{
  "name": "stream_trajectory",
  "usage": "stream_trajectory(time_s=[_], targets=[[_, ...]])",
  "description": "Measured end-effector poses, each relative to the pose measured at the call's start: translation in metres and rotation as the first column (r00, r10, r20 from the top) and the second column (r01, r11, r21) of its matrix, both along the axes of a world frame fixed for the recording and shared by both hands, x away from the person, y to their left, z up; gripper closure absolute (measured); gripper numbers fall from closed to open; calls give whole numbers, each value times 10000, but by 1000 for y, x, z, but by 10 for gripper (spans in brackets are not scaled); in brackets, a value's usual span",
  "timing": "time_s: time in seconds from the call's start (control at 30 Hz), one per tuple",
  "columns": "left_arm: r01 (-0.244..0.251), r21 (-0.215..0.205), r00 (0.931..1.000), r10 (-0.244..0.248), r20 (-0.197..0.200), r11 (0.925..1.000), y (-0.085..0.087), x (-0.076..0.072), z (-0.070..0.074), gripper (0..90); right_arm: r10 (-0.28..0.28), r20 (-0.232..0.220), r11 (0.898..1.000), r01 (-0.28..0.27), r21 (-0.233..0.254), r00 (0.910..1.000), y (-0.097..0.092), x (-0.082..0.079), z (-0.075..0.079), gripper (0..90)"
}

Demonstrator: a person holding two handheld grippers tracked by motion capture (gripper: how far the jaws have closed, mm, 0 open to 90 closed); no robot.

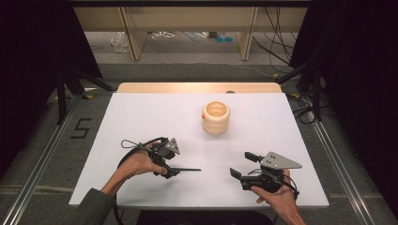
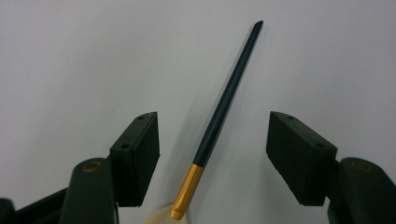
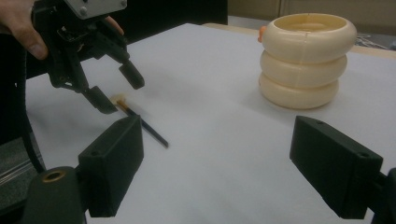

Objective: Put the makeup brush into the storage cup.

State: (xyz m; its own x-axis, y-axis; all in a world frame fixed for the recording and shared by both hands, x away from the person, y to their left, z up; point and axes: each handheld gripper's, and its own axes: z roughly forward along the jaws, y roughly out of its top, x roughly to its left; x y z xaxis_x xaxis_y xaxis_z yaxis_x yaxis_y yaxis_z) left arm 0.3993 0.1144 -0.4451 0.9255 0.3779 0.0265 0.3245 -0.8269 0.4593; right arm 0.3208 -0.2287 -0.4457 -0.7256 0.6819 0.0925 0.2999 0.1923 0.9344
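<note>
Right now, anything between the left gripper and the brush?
Nothing visible. The brush lies flat on the white table, in the gap between the open jaws of the left gripper; neither pad touches it. The cream holder stands apart, farther up the table.

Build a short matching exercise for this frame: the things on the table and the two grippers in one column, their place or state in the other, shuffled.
Things:
1. brush
2. ringed holder
3. left gripper
4. right gripper

Places or states:
A. stands upright toward the far side of the white table
B. held low at the near right, jaws open with nothing between them
C. lies flat, gold ferrule between open jaws
D. lowered over the brush, pads not yet touching it

Pairs: 1-C, 2-A, 3-D, 4-B
</note>
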Motion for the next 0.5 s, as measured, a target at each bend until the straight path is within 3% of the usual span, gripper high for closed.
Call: stream_trajectory(time_s=[0.2, 0.23, 0.27, 0.3, 0.47, 0.5], targets=[[-58, 199, 9997, 63, -255, 9998, -2, 4, -4, 370, 37, -210, 9997, -43, -247, 9998, -1, -1, 1, 190], [-12, 226, 9997, 17, -234, 9997, -2, 6, -5, 375, 207, -293, 9996, -202, 183, 9994, 2, -1, -1, 190], [75, 346, 9998, -69, -178, 9994, -2, 6, -4, 375, 207, -293, 9996, -202, 183, 9994, 2, -1, -1, 190], [168, 519, 9998, -161, -137, 9985, -4, 7, -4, 386, 192, -334, 9998, -188, 116, 9993, 2, -1, -1, 191], [202, 564, 9996, -189, -228, 9982, -8, 8, -3, 414, 201, -190, 9998, -203, -94, 9996, 1, -1, -1, 191], [309, 675, 9993, -295, -225, 9972, -9, 9, -2, 422, 188, -376, 9997, -193, -140, 9991, 1, -2, 0, 192]])
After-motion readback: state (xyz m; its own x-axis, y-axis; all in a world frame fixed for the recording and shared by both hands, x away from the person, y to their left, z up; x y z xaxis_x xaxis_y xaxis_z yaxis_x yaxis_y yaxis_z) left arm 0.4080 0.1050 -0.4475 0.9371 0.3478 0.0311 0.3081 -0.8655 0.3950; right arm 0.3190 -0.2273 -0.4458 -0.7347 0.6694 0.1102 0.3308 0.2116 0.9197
